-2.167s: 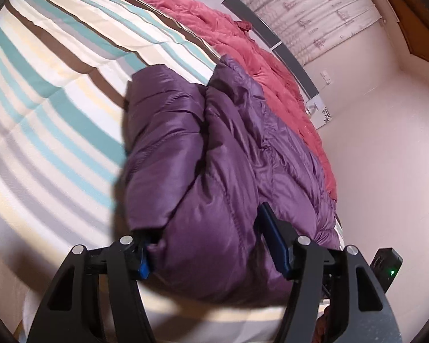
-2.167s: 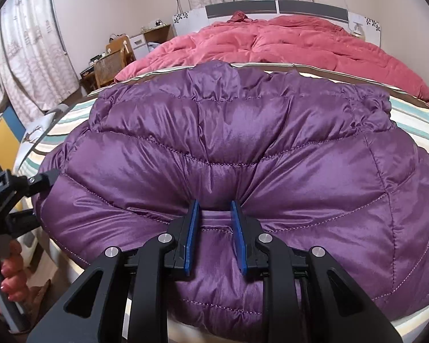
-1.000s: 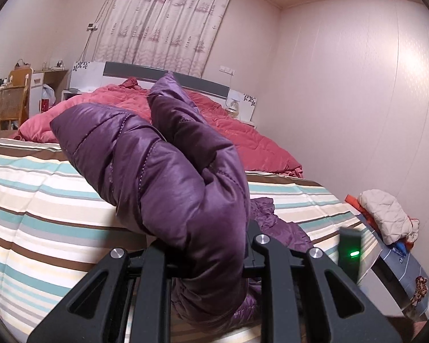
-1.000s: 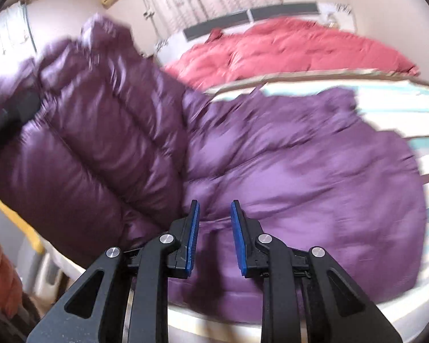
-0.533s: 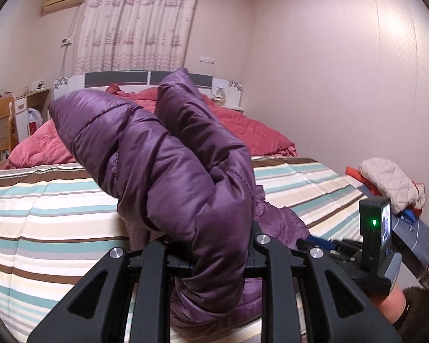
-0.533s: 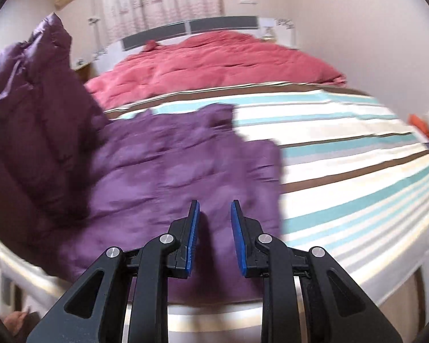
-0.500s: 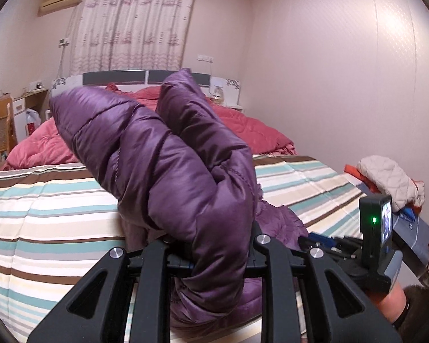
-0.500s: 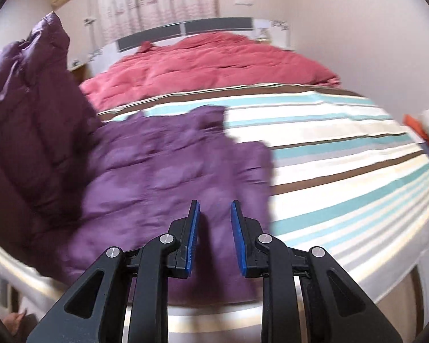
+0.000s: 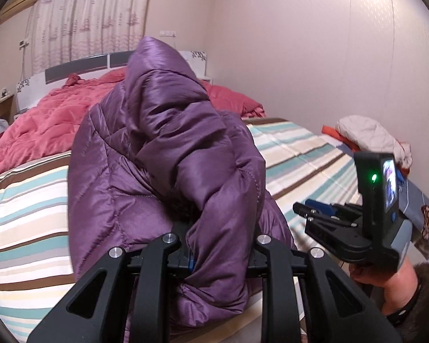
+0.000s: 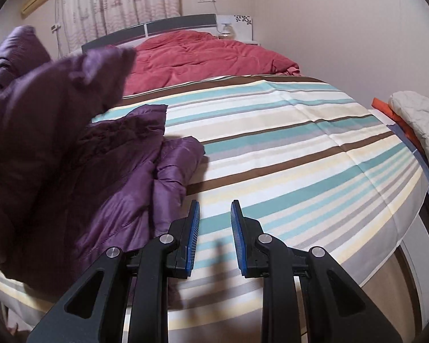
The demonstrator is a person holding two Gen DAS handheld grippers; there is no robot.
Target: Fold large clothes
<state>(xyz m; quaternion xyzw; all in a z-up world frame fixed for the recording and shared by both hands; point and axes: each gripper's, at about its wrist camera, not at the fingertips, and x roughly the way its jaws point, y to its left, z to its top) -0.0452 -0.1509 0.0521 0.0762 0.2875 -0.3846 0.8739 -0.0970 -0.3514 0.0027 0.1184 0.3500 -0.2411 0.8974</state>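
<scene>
Left gripper (image 9: 220, 253): clamping a thick fold of purple jacket (image 9: 168, 171) between its jaws, holding it raised. Right gripper (image 10: 214, 237): hovering low with jaws parted and gripping nothing, pointing forward; also showing in the left wrist view (image 9: 314, 214), carried by a bare hand (image 9: 386, 277) at the lower right.

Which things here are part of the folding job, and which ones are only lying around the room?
Part of the job:
- purple puffer jacket
- left tongs, clamped on the jacket
- right tongs, open, holding nothing
- striped bedsheet, the folding surface

Only lying around:
- red duvet
- beige quilted garment on something orange, beside the bed
</scene>
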